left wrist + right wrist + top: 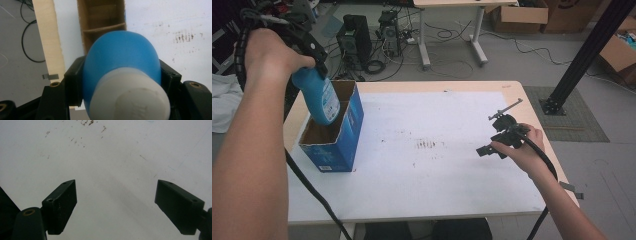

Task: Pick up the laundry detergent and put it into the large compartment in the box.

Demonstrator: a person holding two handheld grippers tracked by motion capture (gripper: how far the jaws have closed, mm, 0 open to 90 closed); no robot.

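From the high view, the left gripper [314, 70] held a smooth blue plastic bottle [321, 99] over the open blue cardboard box [348, 131]. The left gripper view showed its fingers [73, 82] clamping the bottle's rounded shoulder below the white cap [130, 100], probably light, stiff, slippery. In the right gripper view, the fingers [60, 202] stood wide and empty over the white table [112, 150].

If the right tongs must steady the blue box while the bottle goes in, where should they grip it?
Grip the blue box on its near right corner rim, coming from above on the right. The top is open, so one jaw can slip inside the cardboard wall. The blue bottle, held by the left tongs, hangs over the far end, so the near end is probably free.
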